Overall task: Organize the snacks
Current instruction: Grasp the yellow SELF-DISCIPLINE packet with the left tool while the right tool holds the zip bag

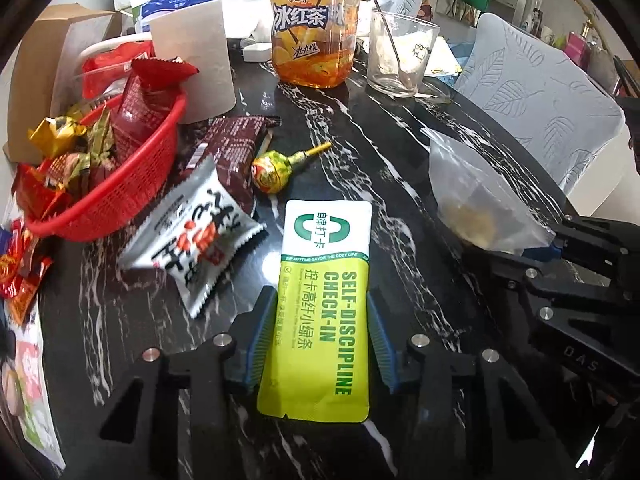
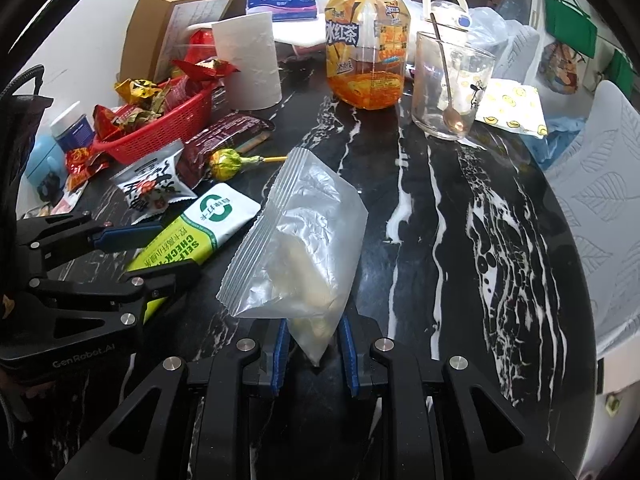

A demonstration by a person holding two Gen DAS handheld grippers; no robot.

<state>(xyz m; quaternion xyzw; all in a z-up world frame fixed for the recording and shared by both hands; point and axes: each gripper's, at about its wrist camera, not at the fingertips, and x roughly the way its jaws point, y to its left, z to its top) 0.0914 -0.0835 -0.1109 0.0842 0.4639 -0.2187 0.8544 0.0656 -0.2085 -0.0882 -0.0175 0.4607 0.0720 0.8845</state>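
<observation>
While the tabletop [image 1: 400, 152] carries the red basket [image 1: 132, 192] far left, the green sachet [image 1: 324, 300] lies lengthwise between the left claw's [image 1: 320, 344] pads, gripped; the right claw [image 2: 314, 344] pinches the bag [image 2: 296, 248] upright.

bench [image 2: 436, 216]: black stone top with white veins
left side: red basket [image 1: 120, 200], paper roll [image 1: 196, 60], white snack pack [image 1: 196, 236], brown wrapper [image 1: 232, 148], lollipop [image 1: 276, 170]
middle: green-and-white sachet [image 1: 324, 300], seemingly flat on the top
back: tea bottle [image 2: 366, 48], glass [image 2: 448, 88]
</observation>
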